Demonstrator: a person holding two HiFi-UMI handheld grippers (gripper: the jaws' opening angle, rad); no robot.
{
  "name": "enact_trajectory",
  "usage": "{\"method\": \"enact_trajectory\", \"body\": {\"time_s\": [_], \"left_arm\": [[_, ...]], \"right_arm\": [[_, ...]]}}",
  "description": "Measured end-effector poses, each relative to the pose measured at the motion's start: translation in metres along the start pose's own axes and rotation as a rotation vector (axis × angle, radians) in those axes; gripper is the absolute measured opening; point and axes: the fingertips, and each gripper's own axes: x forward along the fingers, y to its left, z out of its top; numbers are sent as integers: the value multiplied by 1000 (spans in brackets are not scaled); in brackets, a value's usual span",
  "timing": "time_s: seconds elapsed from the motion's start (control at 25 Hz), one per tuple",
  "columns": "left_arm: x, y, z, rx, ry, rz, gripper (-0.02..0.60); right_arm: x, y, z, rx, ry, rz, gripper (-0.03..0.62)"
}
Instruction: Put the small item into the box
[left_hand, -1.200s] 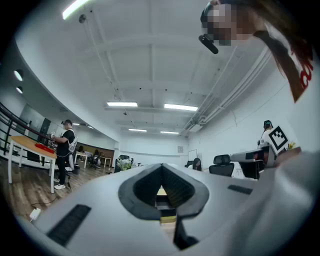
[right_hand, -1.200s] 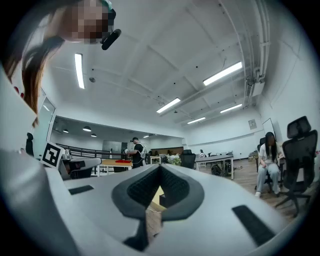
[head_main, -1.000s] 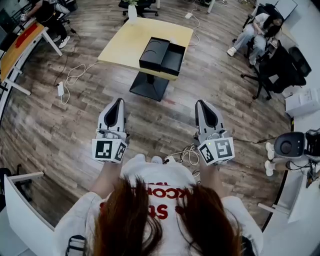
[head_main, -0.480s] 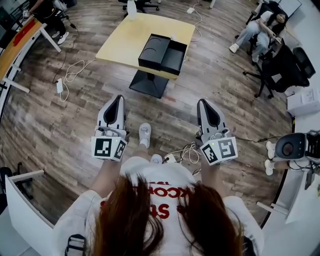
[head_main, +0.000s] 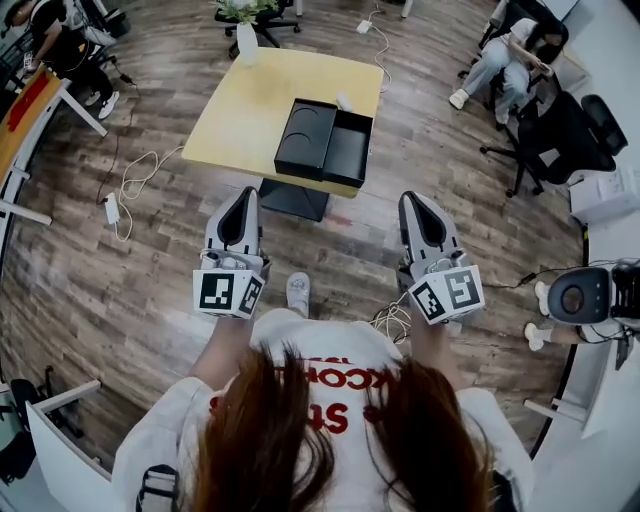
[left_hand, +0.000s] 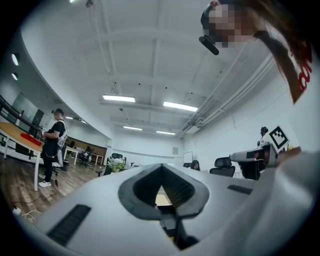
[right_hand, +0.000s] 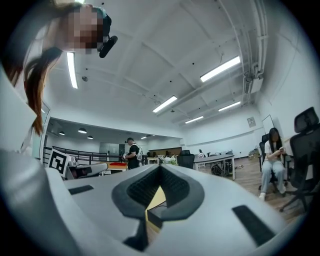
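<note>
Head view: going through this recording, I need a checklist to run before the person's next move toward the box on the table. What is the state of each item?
1. Black box lies open on the table: ok.
2. Small white item is in plain sight on the table, at the box's far edge: ok.
3. Left gripper and right gripper carry nothing: ok.
4. Jaws ready to take the item: not ok, both grippers are shut.
5. Grippers over the table: not ok, both are short of its near edge, above the floor.
6. Item's shape and how to grip it: cannot tell, too small.
</note>
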Motion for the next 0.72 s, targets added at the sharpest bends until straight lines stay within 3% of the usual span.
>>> {"method": "enact_trajectory", "body": {"time_s": [0.36, 0.72], "left_arm": [[72, 50, -13, -28, 7, -69, 6], [106, 76, -26, -57, 40, -76, 6]], "right_arm": [[72, -22, 0, 14, -6, -61, 5], [93, -45, -9, 51, 34, -119, 5]]}}
